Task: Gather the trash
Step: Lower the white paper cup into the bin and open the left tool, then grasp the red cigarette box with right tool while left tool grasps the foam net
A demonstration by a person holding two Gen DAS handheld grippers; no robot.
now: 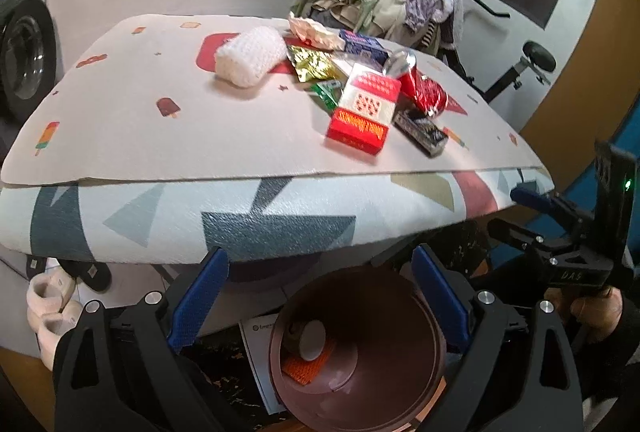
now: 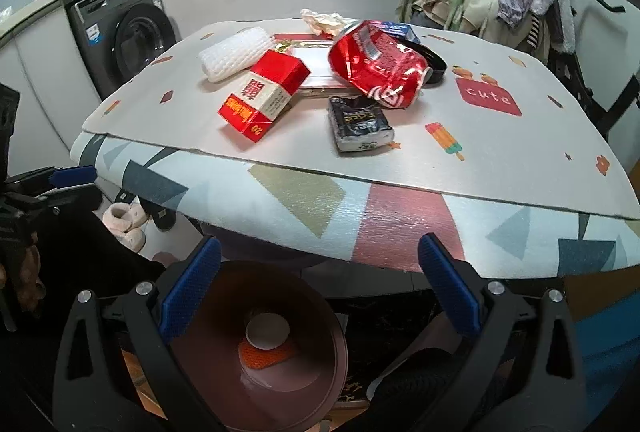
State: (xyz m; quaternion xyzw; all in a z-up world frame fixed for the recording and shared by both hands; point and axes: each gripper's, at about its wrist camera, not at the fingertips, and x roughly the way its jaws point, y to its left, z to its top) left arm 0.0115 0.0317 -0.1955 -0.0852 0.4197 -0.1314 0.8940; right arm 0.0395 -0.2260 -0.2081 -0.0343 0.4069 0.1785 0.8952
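Hovering below the table edge, the left gripper (image 1: 320, 296) and right gripper (image 2: 320, 284) were both seen spread wide and empty above a round brown plastic bin (image 2: 276, 348), in which only a white disc and an orange scrap were lodged. Most trash was left on the patterned mat (image 2: 500, 160): a crushed red soda can (image 2: 376, 66), a red-and-white cigarette box (image 2: 264, 94), a crumpled black wrapper (image 2: 360, 124) and a white foam net sleeve (image 2: 236, 50). The box's long axis was angled from near-left to far-right.
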